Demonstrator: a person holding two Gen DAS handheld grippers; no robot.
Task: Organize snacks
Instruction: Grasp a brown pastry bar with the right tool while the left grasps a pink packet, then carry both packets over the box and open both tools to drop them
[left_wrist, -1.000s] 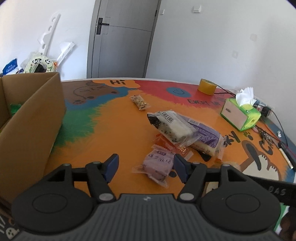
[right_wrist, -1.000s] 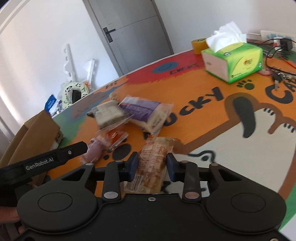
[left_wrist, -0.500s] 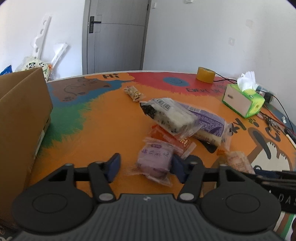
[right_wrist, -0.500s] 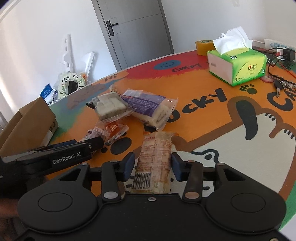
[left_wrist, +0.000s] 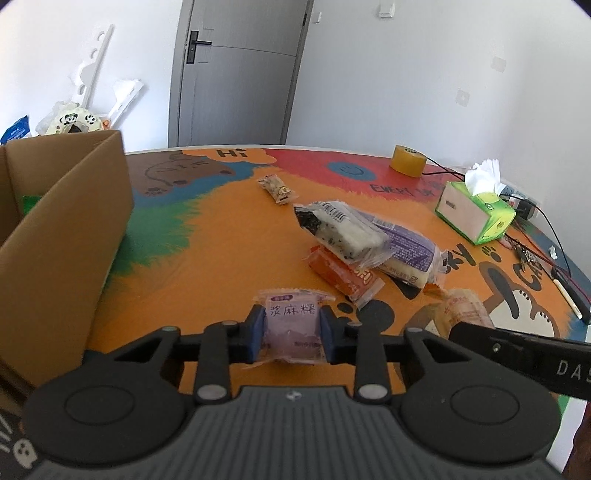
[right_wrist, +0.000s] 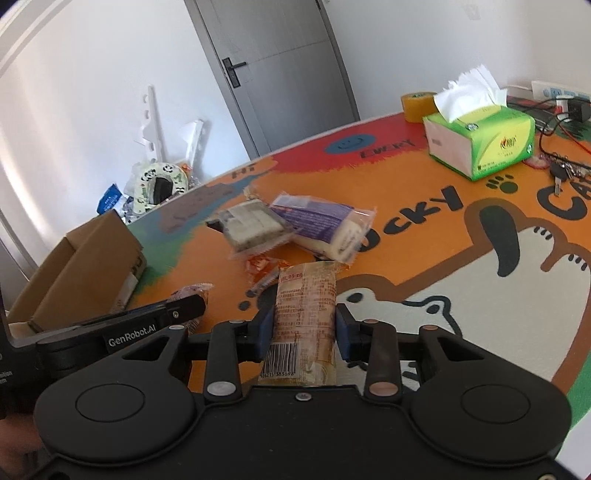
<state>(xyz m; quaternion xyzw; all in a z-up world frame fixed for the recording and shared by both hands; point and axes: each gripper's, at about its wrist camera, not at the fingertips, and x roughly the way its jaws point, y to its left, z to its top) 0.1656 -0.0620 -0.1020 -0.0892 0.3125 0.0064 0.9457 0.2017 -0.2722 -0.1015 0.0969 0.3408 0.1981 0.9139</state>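
Each hand-held gripper is clamped on a snack, the left hand-held gripper (left_wrist: 291, 334) on a purple packet (left_wrist: 291, 325) and the right hand-held gripper (right_wrist: 304, 328) on a tan packet (right_wrist: 304, 321), both just above the table (left_wrist: 221, 240), so sorting looks early: four snacks (left_wrist: 354, 236) lie outside the cardboard box (left_wrist: 62, 236).

Six snack packets (left_wrist: 347, 232), one cardboard box (left_wrist: 70, 236), one tissue box (left_wrist: 474, 214), one tape roll (left_wrist: 408, 160)
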